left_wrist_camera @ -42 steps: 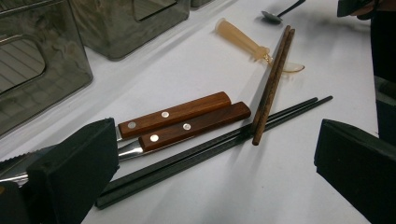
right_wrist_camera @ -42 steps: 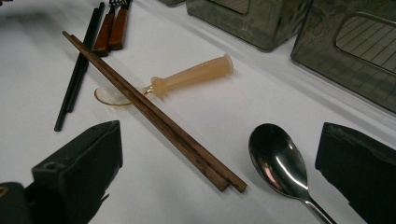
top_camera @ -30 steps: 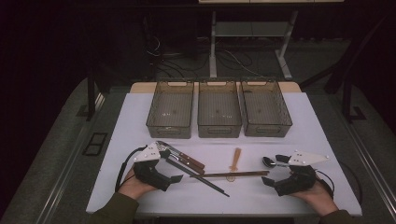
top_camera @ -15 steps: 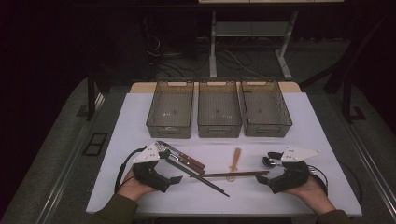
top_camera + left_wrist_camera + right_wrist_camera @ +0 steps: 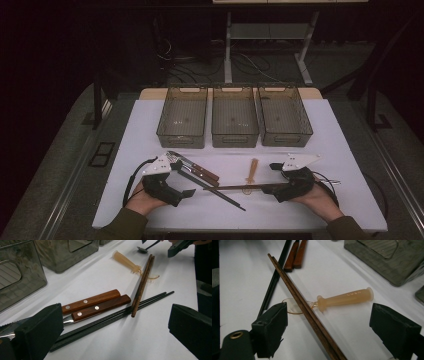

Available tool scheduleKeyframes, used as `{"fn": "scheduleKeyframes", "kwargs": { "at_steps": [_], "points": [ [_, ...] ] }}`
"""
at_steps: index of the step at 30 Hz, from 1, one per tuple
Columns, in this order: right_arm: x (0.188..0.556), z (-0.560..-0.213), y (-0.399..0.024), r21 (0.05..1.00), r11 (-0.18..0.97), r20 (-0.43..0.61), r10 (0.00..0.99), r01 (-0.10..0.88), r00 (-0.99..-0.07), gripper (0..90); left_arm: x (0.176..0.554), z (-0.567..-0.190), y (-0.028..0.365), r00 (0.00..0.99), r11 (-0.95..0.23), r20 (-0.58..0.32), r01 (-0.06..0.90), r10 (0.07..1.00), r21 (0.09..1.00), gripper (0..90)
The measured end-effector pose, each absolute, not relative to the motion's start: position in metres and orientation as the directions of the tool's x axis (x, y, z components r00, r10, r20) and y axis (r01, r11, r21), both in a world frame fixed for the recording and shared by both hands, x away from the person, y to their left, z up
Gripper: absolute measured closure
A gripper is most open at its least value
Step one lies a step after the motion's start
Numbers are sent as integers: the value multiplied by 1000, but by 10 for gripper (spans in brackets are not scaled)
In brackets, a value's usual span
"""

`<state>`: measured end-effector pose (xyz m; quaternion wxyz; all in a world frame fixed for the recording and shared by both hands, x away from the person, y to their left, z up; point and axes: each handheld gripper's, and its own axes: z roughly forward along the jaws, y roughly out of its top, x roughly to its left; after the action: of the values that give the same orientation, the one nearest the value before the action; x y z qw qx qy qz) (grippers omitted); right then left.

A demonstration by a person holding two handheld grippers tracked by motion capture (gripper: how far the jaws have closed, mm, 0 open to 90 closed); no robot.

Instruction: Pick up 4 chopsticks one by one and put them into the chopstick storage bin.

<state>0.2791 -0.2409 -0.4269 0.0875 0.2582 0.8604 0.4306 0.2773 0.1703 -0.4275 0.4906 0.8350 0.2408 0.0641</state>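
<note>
The right gripper (image 5: 278,188) was seen at about four o'clock on the white table (image 5: 345,150) in the high view, held low with its jaws spread wide. In the right gripper view the brown wooden chopsticks (image 5: 307,312) were found lying between those jaws, touched by neither. The pair lay flat and ran across the table's near middle (image 5: 250,187), over the clear bowl of a pale amber spoon (image 5: 342,299); that spoon's handle pointed toward twelve o'clock in the high view.

The left gripper (image 5: 182,195) was seen at about eight o'clock, its jaws likewise spread and nothing pinched. In the left gripper view two wooden-handled knives (image 5: 96,305) were seen side by side just ahead of the jaws, with a pair of black chopsticks (image 5: 112,318) lying beside them, their far ends crossed by the brown pair's tips.

Three smoky clear bins (image 5: 235,117) were set in a row at twelve o'clock, well apart from both grippers. A small dark spoon (image 5: 142,249) was glimpsed near the right gripper.
</note>
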Motion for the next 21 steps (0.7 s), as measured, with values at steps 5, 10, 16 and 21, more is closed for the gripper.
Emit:
{"fn": "scheduleKeyframes", "kwargs": {
  "at_steps": [5,10,16,21],
  "points": [
    [288,-430,-236,767,517,104,485,380,-869,245,277,-428,170,877,-403,-131,340,463,850,0],
    [293,-434,-232,747,544,127,448,382,-885,346,277,-428,170,879,-404,-131,338,459,850,0],
    [294,-439,-228,726,578,125,421,372,-899,453,277,-428,170,879,-404,-133,339,457,850,0],
    [295,-442,-225,706,607,112,413,365,-904,509,277,-428,169,881,-408,-130,336,454,849,0]
  ]
}}
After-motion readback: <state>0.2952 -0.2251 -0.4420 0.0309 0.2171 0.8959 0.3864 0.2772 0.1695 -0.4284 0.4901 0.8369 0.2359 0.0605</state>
